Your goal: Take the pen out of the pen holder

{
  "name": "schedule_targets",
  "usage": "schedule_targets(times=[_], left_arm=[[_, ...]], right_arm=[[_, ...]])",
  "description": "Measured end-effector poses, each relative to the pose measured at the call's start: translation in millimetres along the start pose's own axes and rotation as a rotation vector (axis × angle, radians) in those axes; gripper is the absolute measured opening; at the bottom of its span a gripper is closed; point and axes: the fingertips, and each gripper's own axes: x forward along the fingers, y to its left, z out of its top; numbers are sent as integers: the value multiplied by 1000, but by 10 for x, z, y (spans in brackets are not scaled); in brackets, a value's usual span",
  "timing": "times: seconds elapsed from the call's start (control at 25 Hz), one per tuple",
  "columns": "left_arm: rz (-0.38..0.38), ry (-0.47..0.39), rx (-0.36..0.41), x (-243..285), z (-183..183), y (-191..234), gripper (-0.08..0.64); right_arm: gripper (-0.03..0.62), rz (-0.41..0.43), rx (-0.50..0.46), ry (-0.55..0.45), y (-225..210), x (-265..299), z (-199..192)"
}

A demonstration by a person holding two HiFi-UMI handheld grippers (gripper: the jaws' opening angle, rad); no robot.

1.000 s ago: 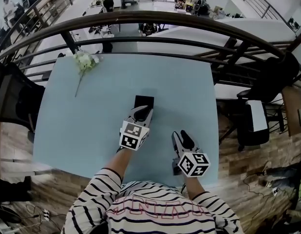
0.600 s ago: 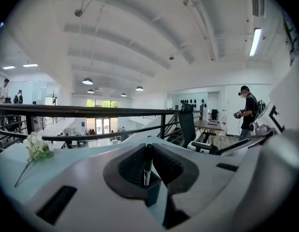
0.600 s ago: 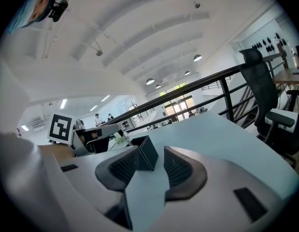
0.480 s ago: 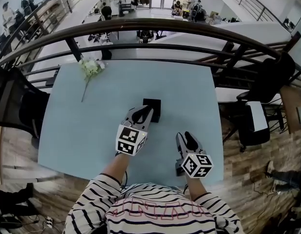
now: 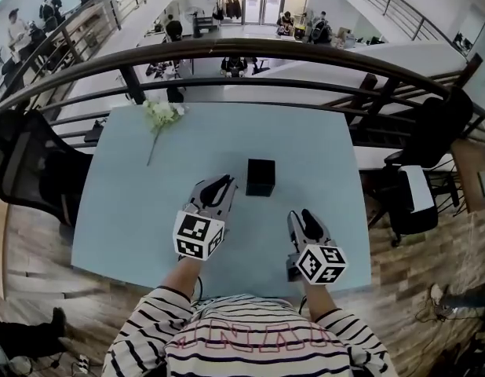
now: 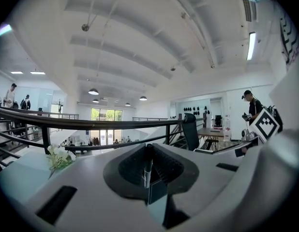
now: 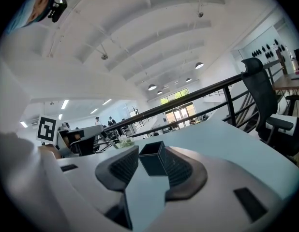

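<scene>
The black square pen holder stands upright on the light blue table, with nothing showing above its rim. My left gripper hangs just left of it and nearer me, lifted off the table. In the left gripper view its pads are shut on a thin silver pen standing upright, with the holder below and beyond. The head view does not show the pen. My right gripper hovers nearer me, right of the holder, open and empty. Its view looks at the holder between the jaws.
A white flower lies at the table's far left corner. A dark metal railing runs along the far edge. Black office chairs stand left and right of the table. The person's striped sleeves fill the near edge.
My left gripper has drawn back from over the pen holder toward me and upward, leaving the holder uncovered. The right gripper rose and shifted slightly. The head view has shifted too.
</scene>
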Motion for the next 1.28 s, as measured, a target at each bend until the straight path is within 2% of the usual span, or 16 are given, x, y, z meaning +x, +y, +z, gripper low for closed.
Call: schedule_targets(times=[0.2, 0.6, 1.08, 1.28], left_arm=[[25, 19, -10, -419, -134, 232, 58], [52, 66, -49, -1007, -443, 542, 58], [29, 102, -68, -1395, -711, 767, 58], [13, 101, -69, -1490, -761, 783, 58]], right_arm=[[175, 7, -27, -8, 340, -7, -67], [156, -7, -8, -21, 768, 0, -283], [138, -42, 12, -17, 1154, 30, -601], [106, -54, 6, -15, 1253, 7, -684]])
